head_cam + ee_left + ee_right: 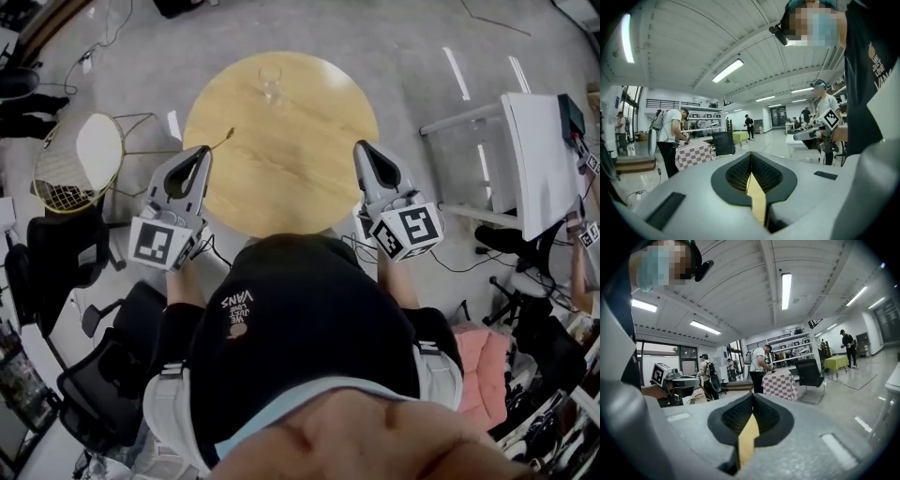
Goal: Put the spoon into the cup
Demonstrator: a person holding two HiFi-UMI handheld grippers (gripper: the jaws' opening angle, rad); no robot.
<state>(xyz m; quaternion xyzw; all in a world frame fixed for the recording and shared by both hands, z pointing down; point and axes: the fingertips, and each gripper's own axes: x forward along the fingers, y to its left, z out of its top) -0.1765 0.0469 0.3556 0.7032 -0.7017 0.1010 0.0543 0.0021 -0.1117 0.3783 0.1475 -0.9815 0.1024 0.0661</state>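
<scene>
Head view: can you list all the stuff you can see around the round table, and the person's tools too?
table: one, light wood, round, in the middle
cup: one, clear glass, on the table's far edge
spoon: one, thin, colour hard to tell, at the table's left edge
wire stand: one, gold wire with white top, left of the table
office chairs: at least two, black, lower left
desk: one, white, right
cushion: one, pink, lower right
left tool: one, grey, shut, empty, by the table's left side
right tool: one, grey, shut, empty, by the table's right side
</scene>
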